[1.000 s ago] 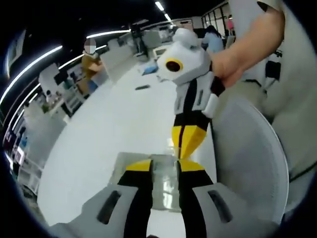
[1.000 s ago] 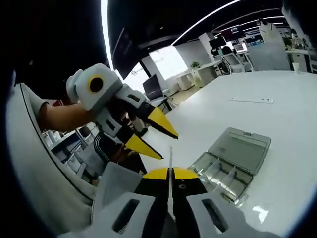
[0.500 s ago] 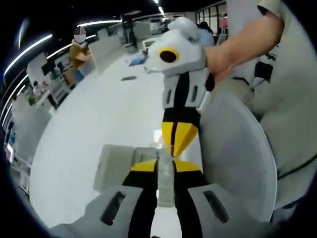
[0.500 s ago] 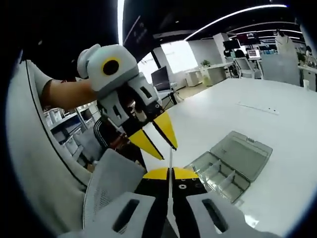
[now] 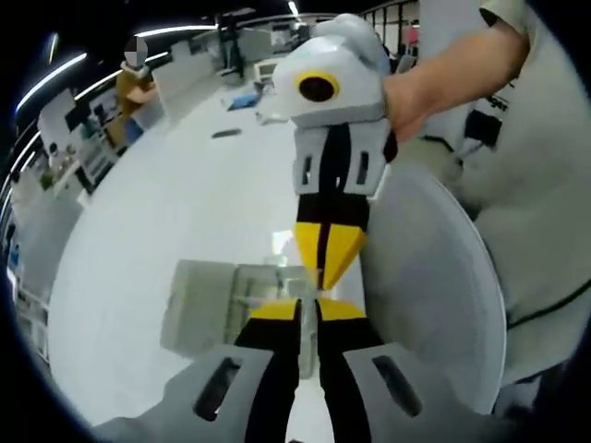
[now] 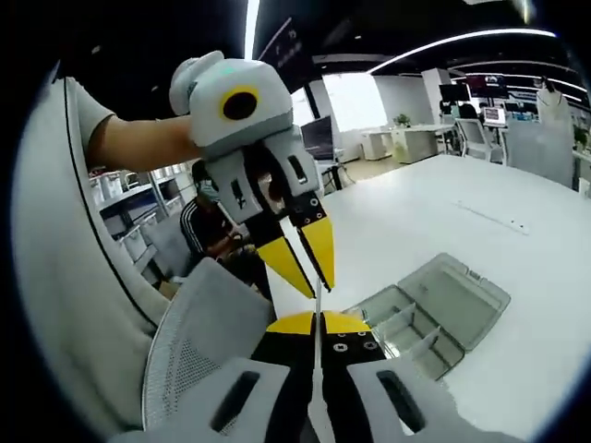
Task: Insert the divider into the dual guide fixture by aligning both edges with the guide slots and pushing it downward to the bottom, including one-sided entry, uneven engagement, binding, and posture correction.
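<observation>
Since a second ago the left tongs (image 6: 300,268) have closed in toward the right tongs (image 6: 317,322), which stay clamped on the thin divider (image 6: 318,300). The left tongs sit slightly apart around its upper edge. The fixture (image 6: 434,314) lies lower right on the surface (image 6: 517,369). Best square the divider before lowering.

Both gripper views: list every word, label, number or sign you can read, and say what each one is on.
None can be read.
Hanging dark sign near the ceiling in the right gripper view: marks too blurred to read.
Person's shirt in the left gripper view: dark patch, too blurred to read.
Clear compartment box on the white table, thin divider between the right gripper jaws, left gripper: no lettering visible.
</observation>
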Demonstrator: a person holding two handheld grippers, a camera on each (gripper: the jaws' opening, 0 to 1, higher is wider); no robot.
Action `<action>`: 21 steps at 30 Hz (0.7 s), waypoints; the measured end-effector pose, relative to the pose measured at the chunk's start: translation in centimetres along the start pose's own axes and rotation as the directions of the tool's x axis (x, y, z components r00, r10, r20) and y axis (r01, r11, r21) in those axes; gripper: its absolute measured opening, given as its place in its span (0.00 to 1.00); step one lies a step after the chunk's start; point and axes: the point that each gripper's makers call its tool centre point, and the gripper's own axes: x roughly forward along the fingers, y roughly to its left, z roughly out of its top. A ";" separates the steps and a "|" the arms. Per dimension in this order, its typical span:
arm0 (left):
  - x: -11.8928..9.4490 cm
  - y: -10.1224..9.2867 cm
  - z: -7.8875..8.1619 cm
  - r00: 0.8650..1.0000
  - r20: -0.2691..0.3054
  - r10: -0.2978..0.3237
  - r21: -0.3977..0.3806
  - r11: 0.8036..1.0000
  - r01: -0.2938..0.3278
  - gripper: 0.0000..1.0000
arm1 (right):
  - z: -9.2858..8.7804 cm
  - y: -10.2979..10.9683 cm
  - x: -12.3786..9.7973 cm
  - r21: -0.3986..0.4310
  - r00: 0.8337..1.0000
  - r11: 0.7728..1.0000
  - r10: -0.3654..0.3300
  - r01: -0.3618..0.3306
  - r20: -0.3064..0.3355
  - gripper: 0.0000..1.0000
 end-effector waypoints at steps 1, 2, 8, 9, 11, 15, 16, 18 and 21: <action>0.0 0.0 0.0 1.000 -0.002 -0.003 -0.004 1.000 0.003 0.03 | 0.0 0.0 0.0 -0.005 1.000 1.000 0.001 -0.001 -0.001 0.00; 0.0 -0.1 -0.1 1.000 -0.004 -0.008 -0.007 1.000 0.007 0.03 | 0.0 0.1 0.0 -0.007 1.000 1.000 0.003 -0.003 -0.003 0.00; 0.2 -0.6 -0.4 0.999 -0.024 -0.049 -0.022 0.999 0.048 0.03 | -0.2 0.4 0.2 -0.049 1.000 0.999 0.018 -0.019 -0.021 0.00; 0.2 -0.7 -0.5 0.998 -0.027 -0.055 -0.023 0.998 0.054 0.03 | -0.2 0.5 0.2 -0.059 1.000 0.998 0.020 -0.022 -0.022 0.00; 0.3 -0.9 -0.5 0.997 -0.029 -0.069 -0.031 0.997 0.068 0.03 | -0.2 0.7 0.3 -0.069 0.999 0.997 0.027 -0.029 -0.023 0.00; 0.3 -1.2 -0.8 0.995 -0.038 -0.091 -0.038 0.995 0.090 0.03 | -0.2 1.0 0.5 -0.088 0.999 0.995 0.038 -0.041 -0.029 0.00; 0.3 -1.3 -0.8 0.994 -0.041 -0.098 -0.038 0.995 0.096 0.02 | -0.3 1.1 0.5 -0.095 0.999 0.994 0.042 -0.045 -0.032 0.00; 0.3 -1.5 -0.9 0.993 -0.048 -0.109 -0.041 0.993 0.107 0.02 | -0.3 1.2 0.6 -0.105 0.998 0.993 0.047 -0.050 -0.037 0.00; 0.3 -1.6 -0.9 0.992 -0.049 -0.119 -0.058 0.992 0.116 0.00 | -0.3 1.2 0.6 -0.115 0.998 0.992 0.045 -0.050 -0.039 0.00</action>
